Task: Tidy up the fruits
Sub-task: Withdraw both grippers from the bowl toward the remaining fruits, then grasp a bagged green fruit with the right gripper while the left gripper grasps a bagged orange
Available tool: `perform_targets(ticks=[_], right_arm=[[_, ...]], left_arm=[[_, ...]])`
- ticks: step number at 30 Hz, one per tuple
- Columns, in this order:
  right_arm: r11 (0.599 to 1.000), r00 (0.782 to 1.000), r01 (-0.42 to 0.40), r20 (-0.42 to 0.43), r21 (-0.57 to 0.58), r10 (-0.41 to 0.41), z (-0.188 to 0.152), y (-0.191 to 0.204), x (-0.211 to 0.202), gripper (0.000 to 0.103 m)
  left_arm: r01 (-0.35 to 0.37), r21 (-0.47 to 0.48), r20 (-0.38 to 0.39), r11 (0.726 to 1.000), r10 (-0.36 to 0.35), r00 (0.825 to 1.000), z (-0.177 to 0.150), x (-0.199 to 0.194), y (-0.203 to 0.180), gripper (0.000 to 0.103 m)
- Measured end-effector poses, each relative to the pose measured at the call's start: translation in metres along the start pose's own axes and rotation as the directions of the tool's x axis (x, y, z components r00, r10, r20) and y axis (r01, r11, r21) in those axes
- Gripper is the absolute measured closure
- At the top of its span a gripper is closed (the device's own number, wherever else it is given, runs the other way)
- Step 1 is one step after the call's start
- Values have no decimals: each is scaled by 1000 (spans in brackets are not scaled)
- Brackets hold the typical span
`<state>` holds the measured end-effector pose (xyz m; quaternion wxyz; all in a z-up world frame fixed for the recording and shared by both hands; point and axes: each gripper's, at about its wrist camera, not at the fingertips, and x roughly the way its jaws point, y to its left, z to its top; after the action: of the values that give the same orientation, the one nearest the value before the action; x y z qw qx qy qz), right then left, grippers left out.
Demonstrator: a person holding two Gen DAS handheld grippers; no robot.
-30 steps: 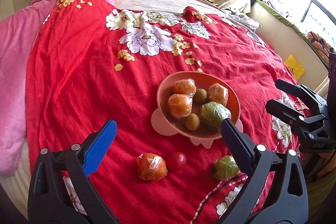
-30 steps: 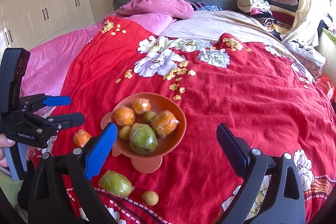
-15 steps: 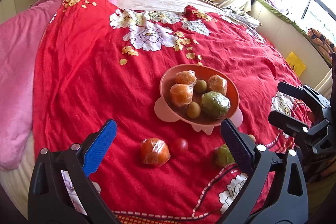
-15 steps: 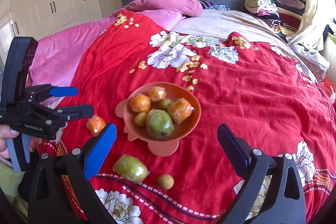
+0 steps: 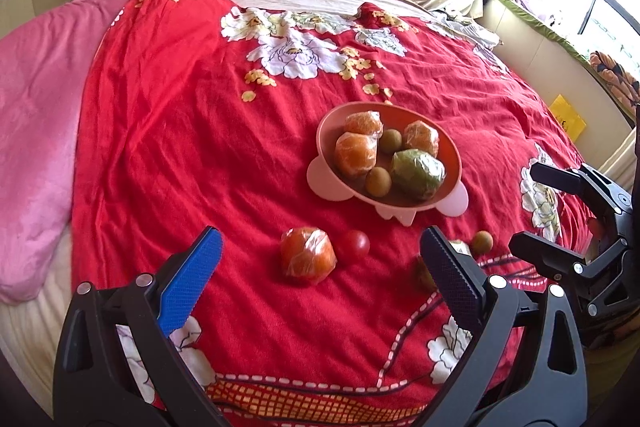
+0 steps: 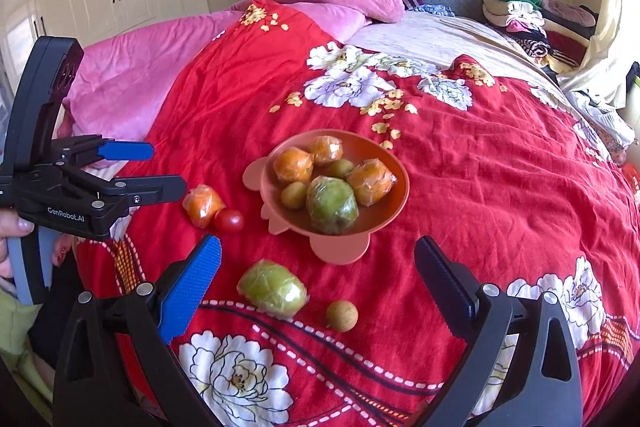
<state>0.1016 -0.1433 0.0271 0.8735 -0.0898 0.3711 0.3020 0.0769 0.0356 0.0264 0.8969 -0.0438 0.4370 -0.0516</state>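
Four fruits lie outside the bowl (image 6: 394, 163). Both grippers, left (image 5: 320, 291) & right (image 6: 316, 287), wide open, empty. I judge the wrapped orange (image 5: 307, 255) slippery, soft; I grip its middle.

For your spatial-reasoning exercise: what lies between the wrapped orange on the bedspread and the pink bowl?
A small red tomato, touching the wrapped orange and short of the pink bowl; clearest in the right wrist view.

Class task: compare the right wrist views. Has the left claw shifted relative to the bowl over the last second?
Yes. The left claw now reaches nearer the bowl, its tips just beside the wrapped orange on the red bedspread.
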Motion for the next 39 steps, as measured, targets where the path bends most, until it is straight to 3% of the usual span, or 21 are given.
perform_targets(ticks=[18,30,32,36,38,39], right_arm=[[998,996,-38,-81,-51,34,-22,24,21,6],[997,989,-62,-134,-55,54,-29,27,49,9],[996,988,-64,-146,-59,55,-29,28,54,22],[994,986,-72,-157,-79,59,-27,32,63,28],[994,982,-76,-176,-79,62,-28,32,69,44],[993,980,-82,-186,-83,65,-30,33,73,45]], left_arm=[[-35,8,-37,999,36,999,-23,5,6,10],[-16,-4,-61,1000,16,998,-31,16,13,10],[-15,-6,-69,1000,15,997,-31,19,14,10],[-6,-4,-77,1000,6,997,-32,24,13,11],[-4,-2,-81,1000,4,997,-32,27,14,15],[-2,1,-84,1000,2,996,-31,29,14,16]])
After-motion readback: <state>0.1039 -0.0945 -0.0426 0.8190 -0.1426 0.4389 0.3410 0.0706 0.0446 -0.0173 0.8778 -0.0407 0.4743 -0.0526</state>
